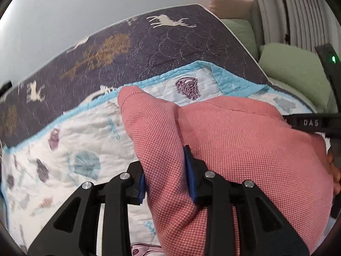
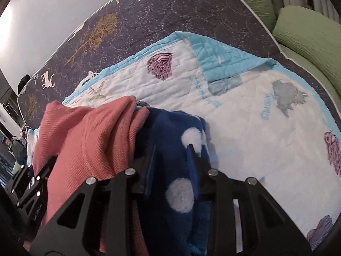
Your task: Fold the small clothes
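Observation:
A pink waffle-knit garment (image 1: 245,149) lies bunched on a white quilt (image 1: 85,132). My left gripper (image 1: 166,172) is shut on a fold of it, and the cloth fills the gap between the blue pads. In the right wrist view the same pink garment (image 2: 85,138) sits at the left, against a blue fleece cloth with white dots (image 2: 170,128). My right gripper (image 2: 170,162) is shut on that fleece, which spans from pad to pad. A black finger of the right gripper (image 1: 309,123) crosses the pink cloth at the right edge of the left view.
The quilt (image 2: 245,138) has a light blue border and lies on a dark bedcover with deer (image 2: 170,10). Green pillows (image 2: 309,34) and a pink cushion (image 1: 230,4) sit at the far right. A hand (image 1: 334,170) shows at the right edge.

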Available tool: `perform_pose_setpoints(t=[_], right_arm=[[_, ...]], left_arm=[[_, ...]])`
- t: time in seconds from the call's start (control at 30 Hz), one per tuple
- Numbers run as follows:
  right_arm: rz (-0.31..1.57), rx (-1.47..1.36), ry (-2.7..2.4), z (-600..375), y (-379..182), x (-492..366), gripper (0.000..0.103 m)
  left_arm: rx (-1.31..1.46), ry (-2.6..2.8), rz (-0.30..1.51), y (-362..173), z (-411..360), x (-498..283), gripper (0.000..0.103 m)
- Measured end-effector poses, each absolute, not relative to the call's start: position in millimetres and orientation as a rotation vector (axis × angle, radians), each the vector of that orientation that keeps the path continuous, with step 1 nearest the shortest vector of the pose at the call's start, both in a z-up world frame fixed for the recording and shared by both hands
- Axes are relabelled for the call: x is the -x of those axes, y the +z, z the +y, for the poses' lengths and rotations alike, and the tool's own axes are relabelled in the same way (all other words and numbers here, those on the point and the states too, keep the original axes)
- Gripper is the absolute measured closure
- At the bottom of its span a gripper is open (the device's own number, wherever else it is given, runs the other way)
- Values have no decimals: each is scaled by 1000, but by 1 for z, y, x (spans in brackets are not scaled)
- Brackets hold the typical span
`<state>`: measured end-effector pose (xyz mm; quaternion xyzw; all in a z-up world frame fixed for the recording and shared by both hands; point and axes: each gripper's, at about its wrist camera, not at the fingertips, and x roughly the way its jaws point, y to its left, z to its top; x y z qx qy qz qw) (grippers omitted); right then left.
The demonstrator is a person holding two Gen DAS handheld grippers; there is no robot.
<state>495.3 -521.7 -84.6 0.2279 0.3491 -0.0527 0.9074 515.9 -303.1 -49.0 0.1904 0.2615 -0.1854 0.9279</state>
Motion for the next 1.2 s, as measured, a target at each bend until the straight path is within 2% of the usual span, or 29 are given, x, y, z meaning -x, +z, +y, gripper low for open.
perform_pose_setpoints(t=[0.07, 0.37, 0.57, 0.73, 0.83, 0.93, 1.0, 1.07, 1.2], right_arm=[[722, -436, -137, -520, -78, -488, 69], [622, -353, -78, -504, -23, -413, 65], [609, -325, -14, -474, -2, -376, 62], [611, -315, 7, -452, 10, -340, 61], [609, -313, 27, -440, 17, -310, 60], [583, -296, 38, -427, 27, -271, 55], [566, -287, 26, -417, 33, -240, 53], [543, -274, 1, -409, 36, -212, 44], [438, -175, -87, -381, 44, -139, 33]], left_arm=[[-391, -377, 538, -46, -304, -515, 72], [-319, -383, 554, -22, -284, -490, 55], [-330, -442, 542, 1, -277, -453, 46], [-312, -482, 520, 28, -265, -411, 45], [-276, -502, 501, 45, -248, -380, 40], [-250, -524, 494, 60, -228, -344, 38], [-244, -514, 499, 66, -216, -318, 32], [-247, -486, 490, 70, -206, -294, 22], [-230, -470, 474, 73, -179, -230, 17]])
